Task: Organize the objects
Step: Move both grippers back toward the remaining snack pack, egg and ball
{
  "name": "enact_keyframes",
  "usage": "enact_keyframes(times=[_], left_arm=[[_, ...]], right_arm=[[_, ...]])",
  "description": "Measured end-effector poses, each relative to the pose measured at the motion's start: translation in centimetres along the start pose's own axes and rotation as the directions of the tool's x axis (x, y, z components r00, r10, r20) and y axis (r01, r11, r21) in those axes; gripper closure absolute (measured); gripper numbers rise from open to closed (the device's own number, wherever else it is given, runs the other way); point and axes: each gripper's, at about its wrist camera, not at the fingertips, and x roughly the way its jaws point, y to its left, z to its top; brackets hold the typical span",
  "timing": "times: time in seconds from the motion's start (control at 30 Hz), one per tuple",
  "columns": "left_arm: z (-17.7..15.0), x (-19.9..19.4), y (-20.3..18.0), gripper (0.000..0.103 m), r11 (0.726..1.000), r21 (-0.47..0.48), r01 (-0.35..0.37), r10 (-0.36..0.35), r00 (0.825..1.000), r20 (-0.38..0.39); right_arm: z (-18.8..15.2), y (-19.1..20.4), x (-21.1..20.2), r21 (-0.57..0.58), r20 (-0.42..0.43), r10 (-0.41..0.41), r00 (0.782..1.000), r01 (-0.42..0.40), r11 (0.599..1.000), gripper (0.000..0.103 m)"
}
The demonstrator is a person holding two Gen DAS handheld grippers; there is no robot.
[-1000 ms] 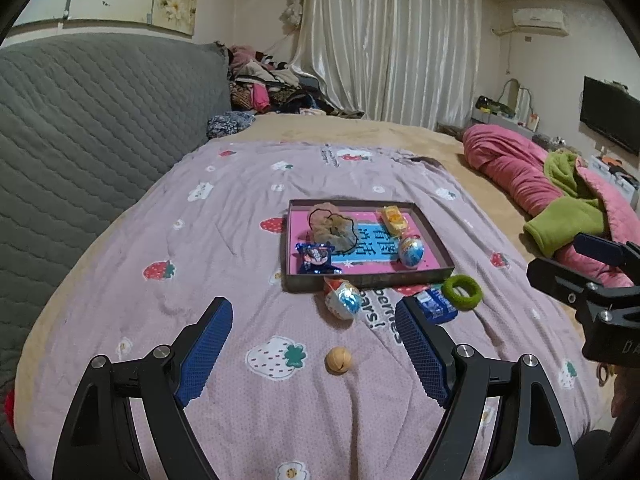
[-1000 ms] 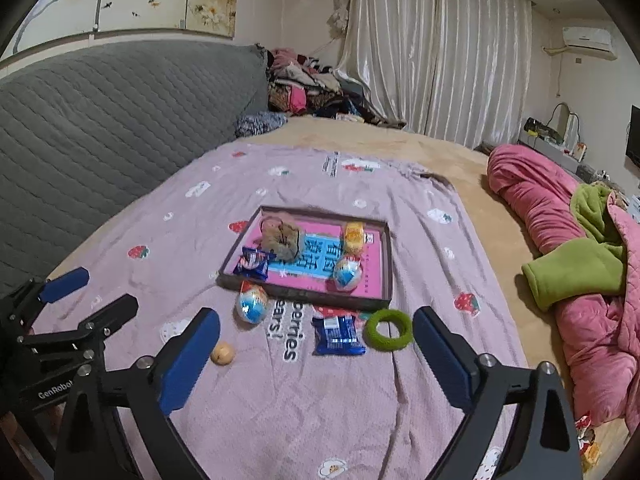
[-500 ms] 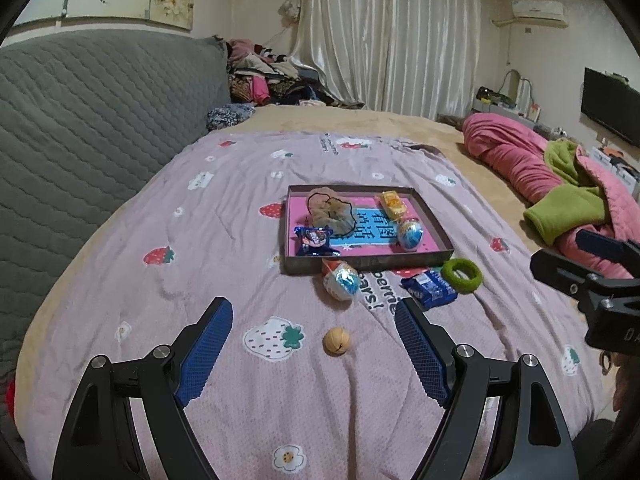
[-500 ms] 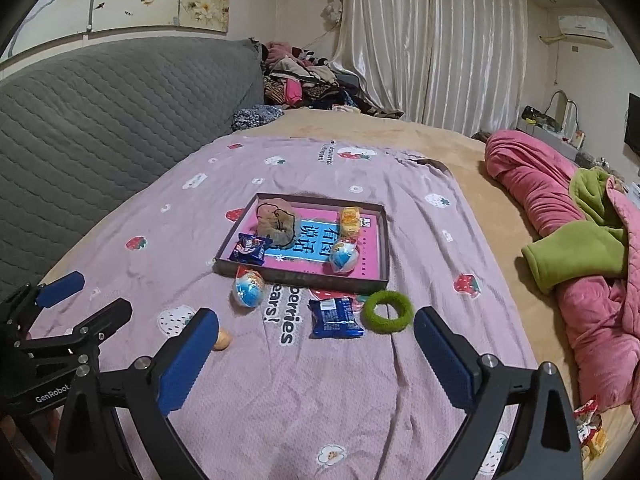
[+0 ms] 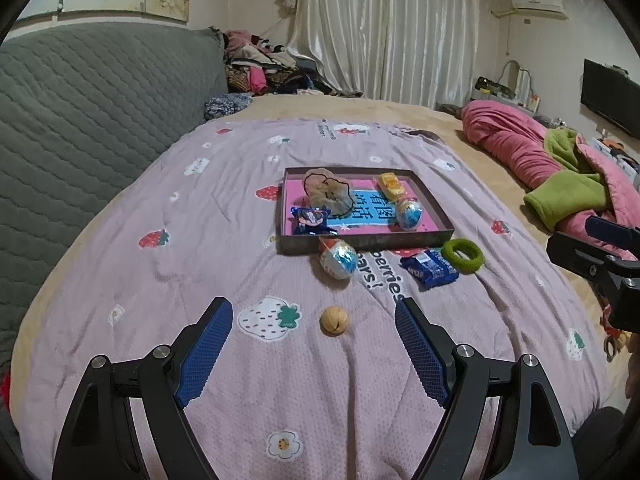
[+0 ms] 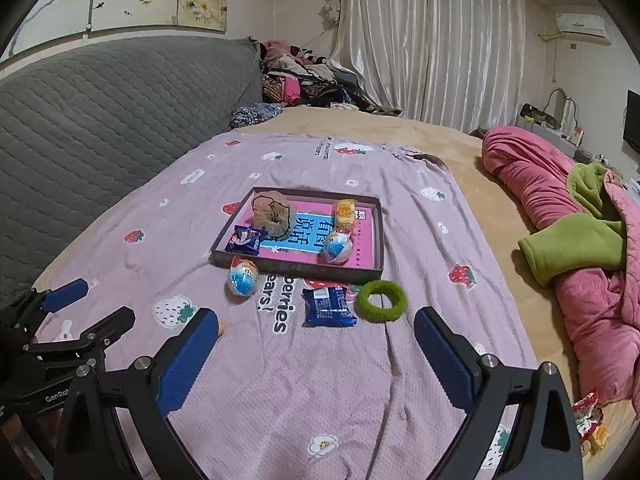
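Observation:
A shallow brown tray [image 5: 434,203] [image 6: 378,236] on the bed holds a tan scrunchie [image 5: 330,190], a blue snack packet [image 5: 310,218], a yellow packet [image 5: 390,184] and a blue egg toy [image 5: 408,214]. In front of it on the blanket lie a second egg toy [image 5: 338,258] [image 6: 242,276], a blue packet [image 5: 430,268] [image 6: 328,306], a green ring [image 5: 464,254] [image 6: 382,300] and a small tan ball [image 5: 334,320]. My left gripper [image 5: 314,320] is open and empty, above the ball. My right gripper [image 6: 316,334] is open and empty, near the blue packet.
The pink strawberry blanket [image 5: 160,280] covers the bed. A grey quilted headboard [image 5: 80,100] is at left. A pink and green quilt [image 6: 580,240] is heaped at right. Clothes [image 6: 304,80] are piled by the curtains. Snack wrappers [image 6: 590,426] lie off the bed's right edge.
Both grippers have drawn back slightly and risen; the tray and loose objects look a little farther away. Nothing was grasped or moved.

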Motion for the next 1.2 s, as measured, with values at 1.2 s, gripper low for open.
enact_keyframes(times=[1.2], left_arm=[[-3.3,7.4,-0.7,0.019,1.0,0.011,0.016,-0.015,0.992,-0.122]], right_arm=[[-4.6,0.0,8.1,-0.022,-0.1,0.029,0.995,-0.032,0.999,0.004]])
